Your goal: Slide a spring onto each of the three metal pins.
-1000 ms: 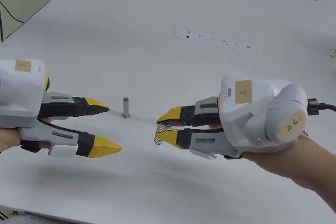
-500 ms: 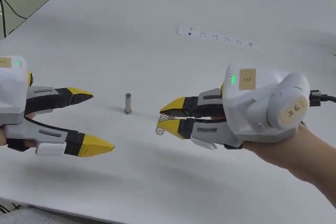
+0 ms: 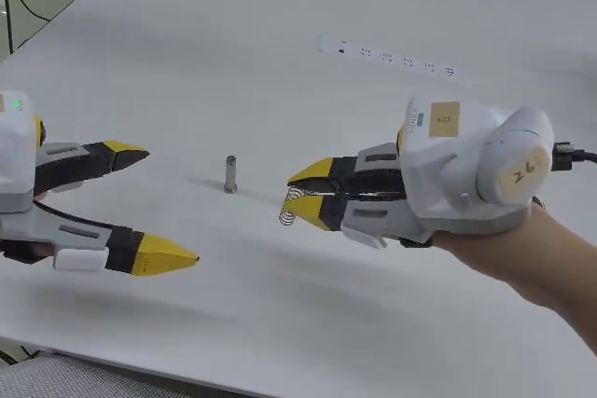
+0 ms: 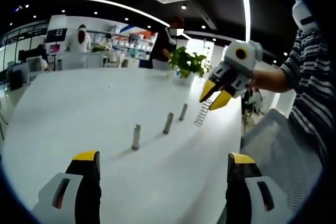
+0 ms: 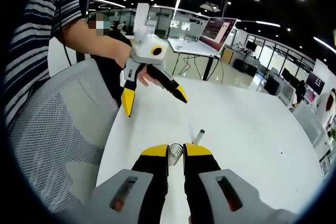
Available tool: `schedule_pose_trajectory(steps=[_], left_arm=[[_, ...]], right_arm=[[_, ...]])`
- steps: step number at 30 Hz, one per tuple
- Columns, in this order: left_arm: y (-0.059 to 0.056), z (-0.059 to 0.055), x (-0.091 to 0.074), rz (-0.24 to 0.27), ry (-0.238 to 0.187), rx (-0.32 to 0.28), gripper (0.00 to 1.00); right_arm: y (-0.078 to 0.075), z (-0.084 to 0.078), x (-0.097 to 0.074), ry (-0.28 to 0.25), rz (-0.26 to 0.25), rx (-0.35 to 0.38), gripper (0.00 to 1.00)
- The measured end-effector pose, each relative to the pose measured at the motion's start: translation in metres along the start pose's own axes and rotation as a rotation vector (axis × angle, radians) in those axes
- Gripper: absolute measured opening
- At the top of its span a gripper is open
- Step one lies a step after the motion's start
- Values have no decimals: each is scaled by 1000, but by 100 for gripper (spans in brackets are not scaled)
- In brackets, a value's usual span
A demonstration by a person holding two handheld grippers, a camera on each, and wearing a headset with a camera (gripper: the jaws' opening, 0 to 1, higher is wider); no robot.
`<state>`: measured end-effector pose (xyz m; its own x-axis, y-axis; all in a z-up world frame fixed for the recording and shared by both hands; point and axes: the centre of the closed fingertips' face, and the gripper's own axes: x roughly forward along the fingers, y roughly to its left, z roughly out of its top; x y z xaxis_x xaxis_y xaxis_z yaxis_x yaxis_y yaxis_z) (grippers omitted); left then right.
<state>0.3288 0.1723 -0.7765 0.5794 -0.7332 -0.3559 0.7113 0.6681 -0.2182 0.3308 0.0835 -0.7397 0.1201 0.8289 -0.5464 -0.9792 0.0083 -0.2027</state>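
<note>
Pinching spring (image 3: pixel 289 208): right tool (image 3: pixel 298 199), nearly closed | left tool (image 3: pixel 168 204): spread wide, empty | pin (image 3: pixel 230 174) between them

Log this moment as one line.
left gripper: open, empty | right gripper: shut on spring | three pins: bare | spring: short of pins

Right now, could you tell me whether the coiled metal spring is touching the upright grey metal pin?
Apart. The head view shows bare table between the spring in the right gripper and the pin.
</note>
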Motion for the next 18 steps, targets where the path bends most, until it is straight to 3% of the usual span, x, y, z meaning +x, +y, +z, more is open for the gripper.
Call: schedule_pose_trajectory(steps=[18], left_arm=[[2,-3,-3,7,-2,-8,98]], right_arm=[[-25,15,26,9,7,-11,7]])
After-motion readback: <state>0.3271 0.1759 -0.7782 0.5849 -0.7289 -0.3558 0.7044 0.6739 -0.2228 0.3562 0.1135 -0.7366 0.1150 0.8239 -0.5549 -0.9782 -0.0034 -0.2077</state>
